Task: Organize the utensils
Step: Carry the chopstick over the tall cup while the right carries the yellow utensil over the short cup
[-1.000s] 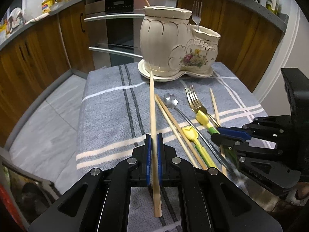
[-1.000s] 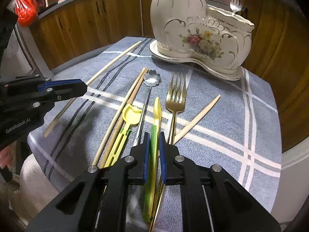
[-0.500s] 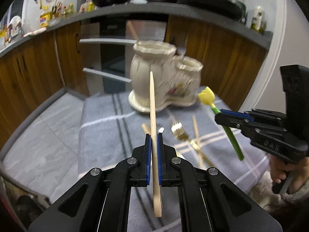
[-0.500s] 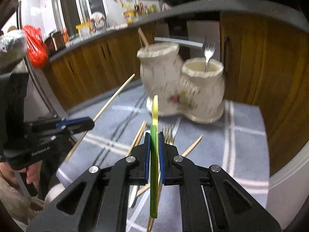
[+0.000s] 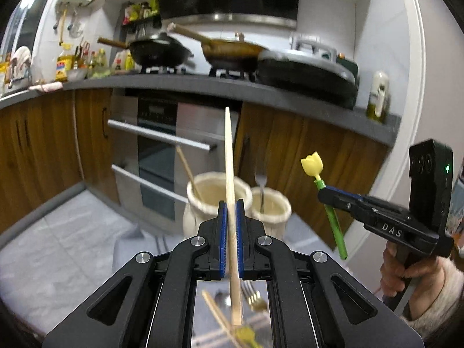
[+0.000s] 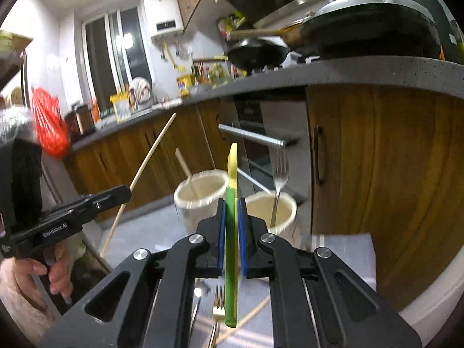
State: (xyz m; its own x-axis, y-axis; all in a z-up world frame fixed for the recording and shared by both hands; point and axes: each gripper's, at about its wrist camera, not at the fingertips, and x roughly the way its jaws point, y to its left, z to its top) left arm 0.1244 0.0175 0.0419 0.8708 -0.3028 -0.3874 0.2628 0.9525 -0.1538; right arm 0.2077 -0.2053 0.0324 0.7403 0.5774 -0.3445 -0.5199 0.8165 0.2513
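My left gripper (image 5: 229,206) is shut on a long wooden chopstick (image 5: 229,156), held upright above the table. My right gripper (image 6: 231,203) is shut on a green utensil with a yellow tulip end (image 6: 232,179), also upright. The cream two-pot ceramic holder (image 5: 208,194) stands ahead and below; its big pot holds a chopstick (image 5: 187,171), its small pot (image 5: 272,203) a silver fork (image 5: 260,185). The right gripper (image 5: 324,195) with the tulip utensil (image 5: 312,162) shows in the left view. The left gripper (image 6: 124,192) with its chopstick (image 6: 150,150) shows in the right view.
More utensils lie on the grey striped cloth below: a gold fork (image 5: 252,298), chopsticks (image 5: 217,316) and a yellow-ended utensil (image 5: 245,333). Wooden cabinets and an oven (image 5: 156,156) stand behind the table. The counter (image 5: 232,87) carries pans.
Both grippers have lifted their utensils off the cloth and tilted up. The holder now sits lower in both views and closer under the gripper tips.
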